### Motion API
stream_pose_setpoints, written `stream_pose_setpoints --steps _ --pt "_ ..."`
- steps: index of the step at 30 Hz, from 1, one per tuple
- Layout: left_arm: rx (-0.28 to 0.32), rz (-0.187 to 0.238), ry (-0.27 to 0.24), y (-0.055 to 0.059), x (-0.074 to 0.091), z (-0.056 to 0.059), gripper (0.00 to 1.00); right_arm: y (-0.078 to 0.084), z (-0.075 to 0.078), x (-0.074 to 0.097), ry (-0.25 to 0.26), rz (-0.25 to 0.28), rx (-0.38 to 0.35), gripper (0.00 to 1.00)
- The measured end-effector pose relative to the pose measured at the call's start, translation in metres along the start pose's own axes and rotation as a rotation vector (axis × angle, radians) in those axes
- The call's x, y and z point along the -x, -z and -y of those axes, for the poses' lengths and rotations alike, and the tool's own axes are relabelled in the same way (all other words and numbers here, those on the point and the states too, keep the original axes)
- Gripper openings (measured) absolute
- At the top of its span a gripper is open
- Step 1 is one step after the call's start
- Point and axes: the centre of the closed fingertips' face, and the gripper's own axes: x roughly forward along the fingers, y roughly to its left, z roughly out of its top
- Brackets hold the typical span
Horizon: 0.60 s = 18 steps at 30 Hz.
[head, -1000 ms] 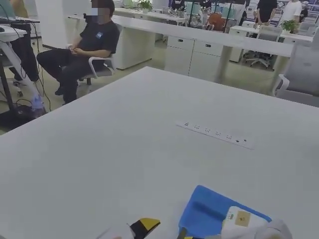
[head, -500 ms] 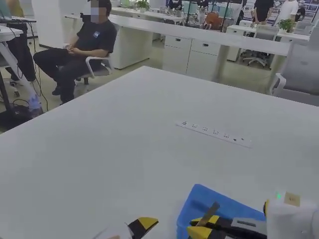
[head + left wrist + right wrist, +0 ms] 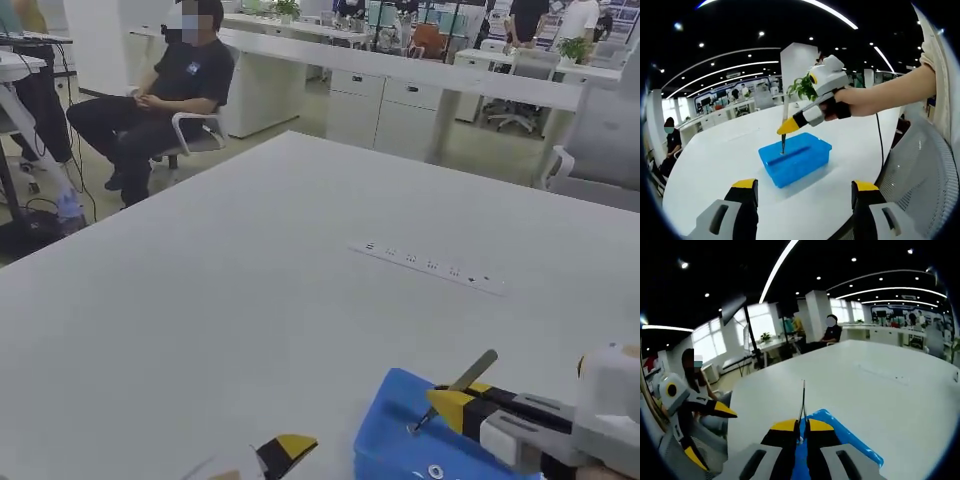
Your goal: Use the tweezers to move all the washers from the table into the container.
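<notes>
A blue container (image 3: pixel 392 432) sits on the white table (image 3: pixel 250 300) near its front edge. My right gripper (image 3: pixel 452 407) hovers over it, shut on thin metal tweezers (image 3: pixel 470 372) whose tips point down into the container. In the left gripper view the tweezers (image 3: pixel 783 134) reach down into the container (image 3: pixel 800 160). The right gripper view has the tweezers (image 3: pixel 802 402) sticking out beyond the closed jaws of the right gripper (image 3: pixel 801 426). A small pale ring, perhaps a washer (image 3: pixel 436 470), lies inside. My left gripper (image 3: pixel 805 187) stands open, apart from the container.
A flush power strip (image 3: pixel 428 267) lies in the table beyond the container. A person sits on a chair (image 3: pixel 165 95) past the far left corner. Office desks and chairs stand behind. One yellow finger (image 3: pixel 287 449) of the left gripper pokes up at the bottom edge.
The right gripper with the tweezers has risen and moved right over the container, and the tweezers have tilted so their tips now point down into it. The left gripper has stayed put.
</notes>
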Motion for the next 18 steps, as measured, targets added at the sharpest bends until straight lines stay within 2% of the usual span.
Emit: stream_pose_setpoints --steps 2,5,13,18 --pt "-0.001 -0.004 0.000 0.001 0.000 0.000 0.77 0.005 0.005 -0.004 0.022 -0.023 -0.010 0.03" --pt "0.000 -0.004 0.000 0.001 0.000 0.000 0.77 0.011 0.009 -0.012 0.021 -0.045 0.002 0.03" --pt "0.001 -0.002 0.002 0.001 0.000 0.001 0.77 0.025 0.009 -0.028 -0.009 -0.106 0.061 0.03" --pt "0.002 -0.008 0.003 0.002 0.000 0.001 0.77 0.033 0.013 -0.035 -0.008 -0.134 0.065 0.03"
